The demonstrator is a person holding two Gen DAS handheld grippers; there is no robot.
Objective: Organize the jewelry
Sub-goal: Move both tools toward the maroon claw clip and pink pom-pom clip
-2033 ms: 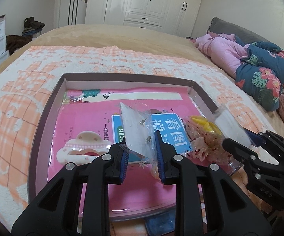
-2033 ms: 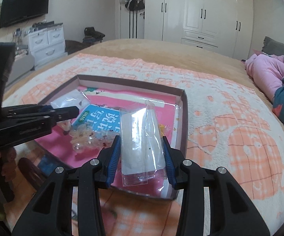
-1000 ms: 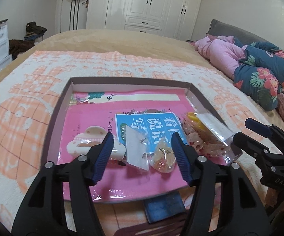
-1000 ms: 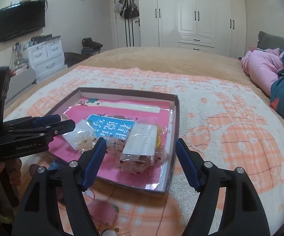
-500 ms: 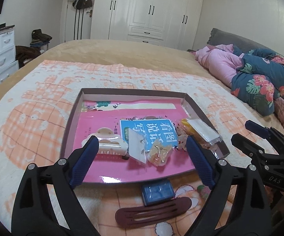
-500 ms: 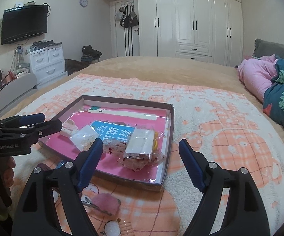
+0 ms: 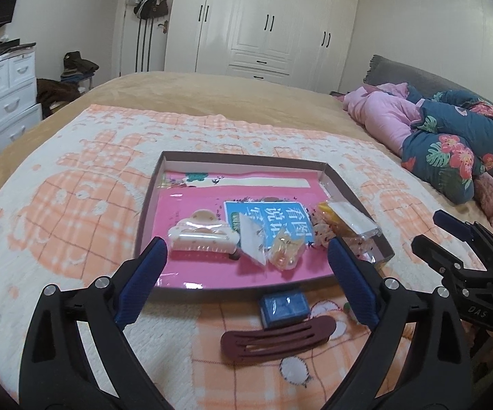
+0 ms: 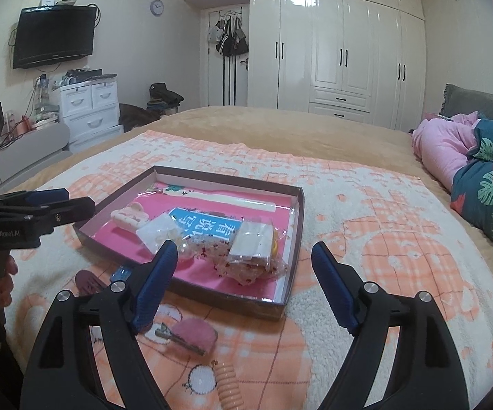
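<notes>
A shallow brown box [image 7: 150, 184] with a pink lining lies on the bed; it also shows in the right wrist view [image 8: 301, 205]. Inside it lie a cream hair claw [image 7: 202, 235], a small clear earring bag [image 7: 251, 237], an orange trinket bag [image 7: 285, 247] and a larger clear packet [image 8: 253, 239] on a speckled bag. My left gripper [image 7: 246, 280] is open and empty, held back from the box's near edge. My right gripper [image 8: 244, 283] is open and empty, above the box's near right corner.
On the blanket in front of the box lie a small blue box [image 7: 283, 306], a dark red hair clip [image 7: 277, 340], a pink fluffy clip [image 8: 191, 336] and a peach coil hair tie [image 8: 229, 381]. Pink and floral bedding [image 7: 444, 136] is piled at the right.
Both grippers let go of their clear bags, which now lie in the box. Both opened wide and drew back toward me, bringing the loose items in front of the box into view.
</notes>
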